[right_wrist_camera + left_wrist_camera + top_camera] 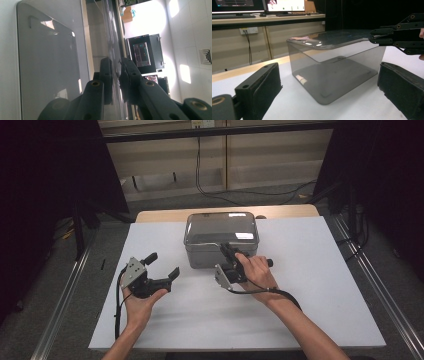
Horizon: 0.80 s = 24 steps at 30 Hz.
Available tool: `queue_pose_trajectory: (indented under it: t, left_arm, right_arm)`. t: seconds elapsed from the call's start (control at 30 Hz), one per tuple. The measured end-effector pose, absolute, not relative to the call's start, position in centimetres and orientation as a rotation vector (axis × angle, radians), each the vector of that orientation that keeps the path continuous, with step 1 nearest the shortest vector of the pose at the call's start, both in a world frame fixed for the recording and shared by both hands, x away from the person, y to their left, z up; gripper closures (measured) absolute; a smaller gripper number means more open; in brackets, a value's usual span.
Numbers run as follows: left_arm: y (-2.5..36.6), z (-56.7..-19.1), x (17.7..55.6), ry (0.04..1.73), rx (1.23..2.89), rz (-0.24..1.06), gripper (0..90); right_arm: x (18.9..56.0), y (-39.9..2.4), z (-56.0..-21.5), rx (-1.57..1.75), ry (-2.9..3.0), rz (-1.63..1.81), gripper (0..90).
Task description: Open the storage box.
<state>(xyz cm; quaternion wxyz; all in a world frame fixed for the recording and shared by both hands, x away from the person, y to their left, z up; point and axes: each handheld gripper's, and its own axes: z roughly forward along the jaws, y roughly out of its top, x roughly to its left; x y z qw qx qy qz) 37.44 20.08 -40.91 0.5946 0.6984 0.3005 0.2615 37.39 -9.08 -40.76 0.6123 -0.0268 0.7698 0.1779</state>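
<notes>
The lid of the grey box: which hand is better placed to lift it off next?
Probably the right. The right gripper is shut on the near edge of the lid, while the left gripper is open, apart from the box.

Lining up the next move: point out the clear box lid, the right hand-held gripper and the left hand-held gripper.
clear box lid (221,226), high view, middle of its top.
right hand-held gripper (226,248), high view, jaw tips clamped on the lid's front edge.
left hand-held gripper (162,264), high view, midway between its open jaws.
</notes>
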Motion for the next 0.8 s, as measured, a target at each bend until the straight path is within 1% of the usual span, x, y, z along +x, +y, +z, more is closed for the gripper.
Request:
queue_pose_trajectory:
  t: [0.13, 0.2, 0.27, 0.4, 0.6, 0.8]
  left_arm:
    - [19.7, -40.9, 38.3, 0.701, 1.616, 0.612, 5.4]
    - [19.4, -41.0, 38.7, 0.714, 1.599, 0.593, 4.7]
    - [19.2, -40.9, 38.9, 0.692, 1.615, 0.615, 4.7]
    - [19.1, -40.7, 39.4, 0.696, 1.594, 0.603, 5.5]
    - [18.6, -40.4, 39.7, 0.673, 1.615, 0.623, 5.2]
    - [18.6, -40.8, 41.0, 0.700, 1.604, 0.641, 5.6]
  right_arm:
    - [37.4, -9.1, -40.6, -0.053, 1.776, 0.416, 79.9]
    - [37.5, -9.1, -40.5, -0.056, 1.773, 0.419, 80.0]
    - [37.5, -9.1, -40.4, -0.049, 1.770, 0.423, 80.0]
    - [37.5, -9.2, -40.3, -0.052, 1.769, 0.424, 80.2]
    - [37.7, -9.1, -39.7, -0.057, 1.762, 0.425, 80.7]
    - [37.8, -9.2, -39.2, -0.041, 1.758, 0.436, 80.8]
